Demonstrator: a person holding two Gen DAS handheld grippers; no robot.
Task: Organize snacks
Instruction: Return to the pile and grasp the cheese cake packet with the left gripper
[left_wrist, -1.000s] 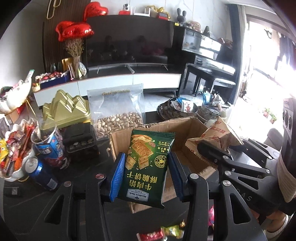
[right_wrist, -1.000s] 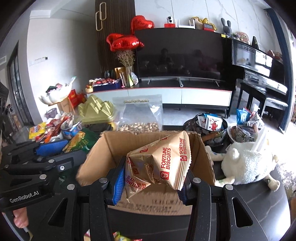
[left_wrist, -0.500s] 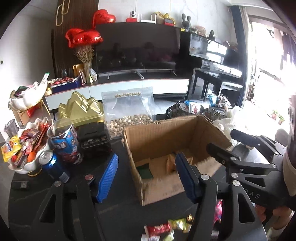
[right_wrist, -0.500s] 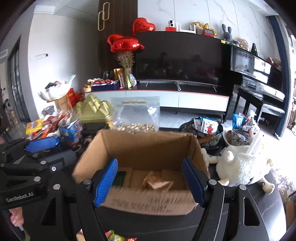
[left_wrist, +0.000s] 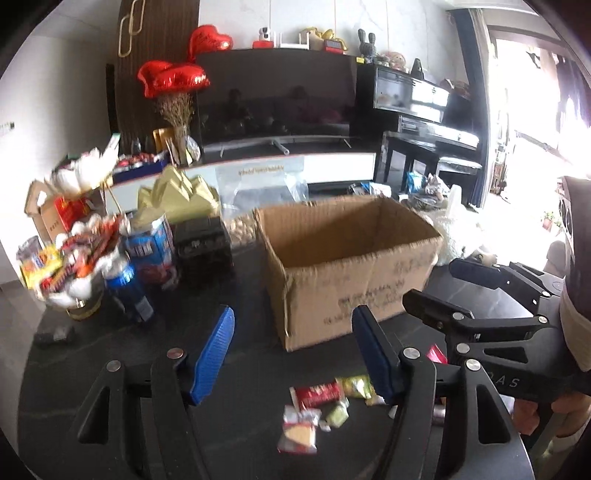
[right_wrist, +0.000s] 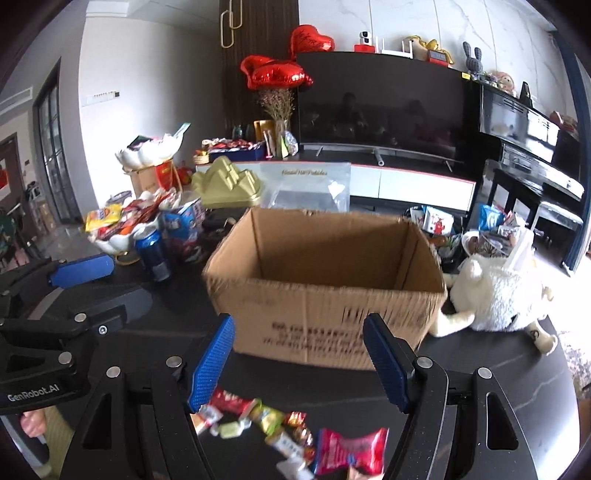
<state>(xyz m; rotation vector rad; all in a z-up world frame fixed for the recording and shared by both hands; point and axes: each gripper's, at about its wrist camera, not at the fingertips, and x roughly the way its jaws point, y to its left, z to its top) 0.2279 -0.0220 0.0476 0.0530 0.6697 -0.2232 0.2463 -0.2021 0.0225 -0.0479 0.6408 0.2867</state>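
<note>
An open cardboard box (left_wrist: 354, 273) stands on the dark table; it also shows in the right wrist view (right_wrist: 325, 288). Its inside is hidden from both views. My left gripper (left_wrist: 295, 354) is open and empty, in front of the box's near left corner. My right gripper (right_wrist: 299, 362) is open and empty, in front of the box's near wall. Several small wrapped snacks (right_wrist: 280, 432) lie on the table below the right gripper, among them a red packet (right_wrist: 351, 450). The same pile shows in the left wrist view (left_wrist: 321, 406).
A white bowl of snacks (right_wrist: 122, 225), blue cans (right_wrist: 153, 251), a black box (left_wrist: 203, 243), a gold mountain-shaped box (right_wrist: 229, 182) and a clear bag of pistachios (right_wrist: 306, 188) stand left of and behind the box. A white plush toy (right_wrist: 495, 295) lies to its right.
Both grippers opened and dropped their packets, the green cracker pack and the Fortune Biscuits bag, into the box. Both then pulled back and down toward the loose snacks.
</note>
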